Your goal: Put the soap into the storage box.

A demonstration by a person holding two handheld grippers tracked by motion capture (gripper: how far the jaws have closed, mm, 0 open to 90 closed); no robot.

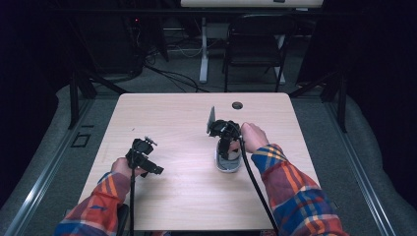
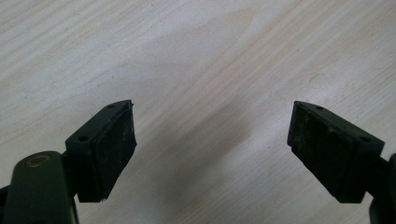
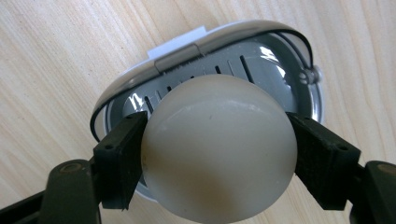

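Gripping a pale ball (image 3: 218, 149) between its pads, the right gripper (image 1: 227, 142) is held just above an oval dish (image 3: 261, 32), right of table (image 1: 187, 196) centre. The left gripper (image 2: 212, 140) is held apart, empty, near left.

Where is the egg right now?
The egg is clamped in the right gripper, just above the open egg slicer at the table's right-centre in the high view.
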